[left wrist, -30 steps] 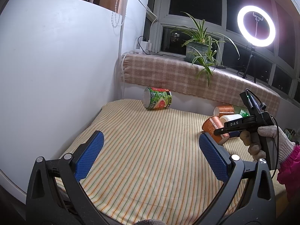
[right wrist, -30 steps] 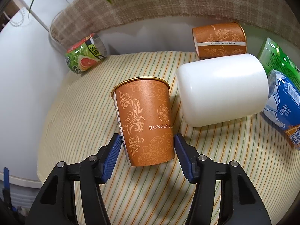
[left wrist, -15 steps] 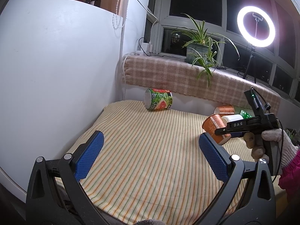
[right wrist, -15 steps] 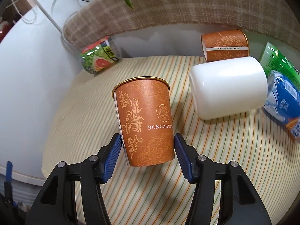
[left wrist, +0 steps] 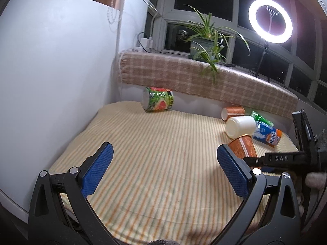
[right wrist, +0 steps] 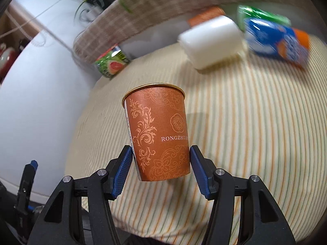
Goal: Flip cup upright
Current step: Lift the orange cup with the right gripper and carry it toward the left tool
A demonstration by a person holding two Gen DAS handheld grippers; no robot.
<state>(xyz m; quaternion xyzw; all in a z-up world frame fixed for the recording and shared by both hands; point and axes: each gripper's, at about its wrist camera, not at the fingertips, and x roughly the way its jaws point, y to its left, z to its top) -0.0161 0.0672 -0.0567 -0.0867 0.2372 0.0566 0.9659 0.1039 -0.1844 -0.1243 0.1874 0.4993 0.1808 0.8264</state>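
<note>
My right gripper (right wrist: 161, 168) is shut on an orange paper cup (right wrist: 158, 131) with gold scroll print. It holds the cup near its base, rim up and nearly upright, above the striped cloth (right wrist: 255, 122). In the left wrist view the same cup (left wrist: 243, 146) shows at the right, tilted, held by the right gripper (left wrist: 255, 160) over the cloth. My left gripper (left wrist: 163, 171) is open and empty, low over the near part of the cloth (left wrist: 163, 143).
A green can (left wrist: 158, 101) lies at the back left. A second orange cup (left wrist: 233, 112), a white cup (left wrist: 241, 126), a green packet (left wrist: 262, 119) and a blue-orange can (left wrist: 267, 135) lie at the back right. A white wall (left wrist: 51, 71) stands left.
The right gripper has lifted and swung the orange cup nearer and to the right, turning it more upright. The left gripper has barely moved.
</note>
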